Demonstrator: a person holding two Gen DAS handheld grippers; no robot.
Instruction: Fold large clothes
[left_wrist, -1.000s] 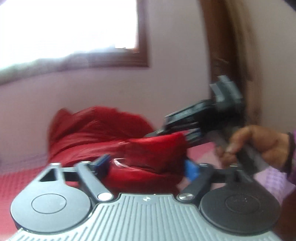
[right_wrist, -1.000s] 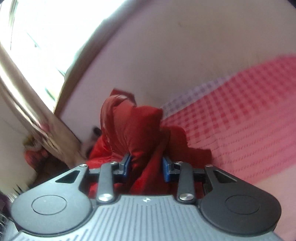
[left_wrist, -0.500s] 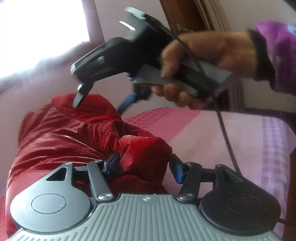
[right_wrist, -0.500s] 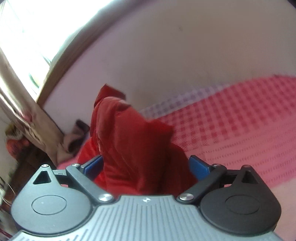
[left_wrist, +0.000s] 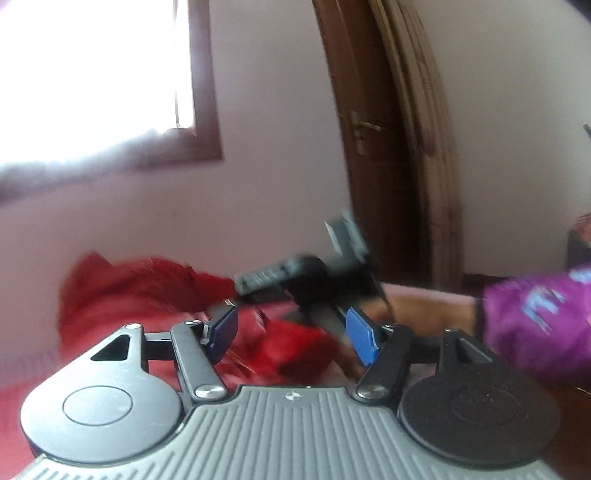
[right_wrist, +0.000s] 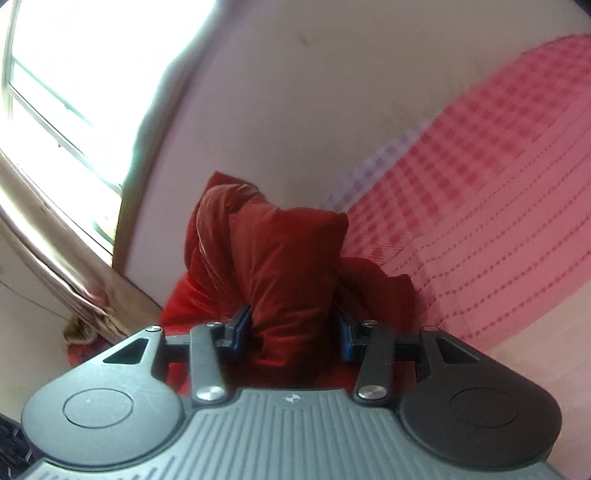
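Note:
A shiny red padded jacket (left_wrist: 147, 288) lies bunched on the bed against the wall. My left gripper (left_wrist: 291, 332) is low over it. A red fold sits between its blue pads with a gap on each side, and its jaws are opening. My right gripper (right_wrist: 293, 328) is closing, and its pads touch both sides of a thick upright fold of the jacket (right_wrist: 280, 258). In the left wrist view the right gripper (left_wrist: 240, 291) shows as a blurred black shape reaching into the jacket, held by a hand in a purple sleeve (left_wrist: 535, 325).
A pink checked sheet (right_wrist: 480, 184) covers the bed and stretches away to the right. A bright window (left_wrist: 92, 74) and a pale wall stand behind the jacket. A brown wooden door (left_wrist: 376, 147) is on the right, and a curtain (right_wrist: 55, 266) hangs beside the window.
The right gripper dropped from above the jacket down into it, and its wide jaws narrowed onto a fold. The left gripper's jaws spread slightly and the view swung sideways.

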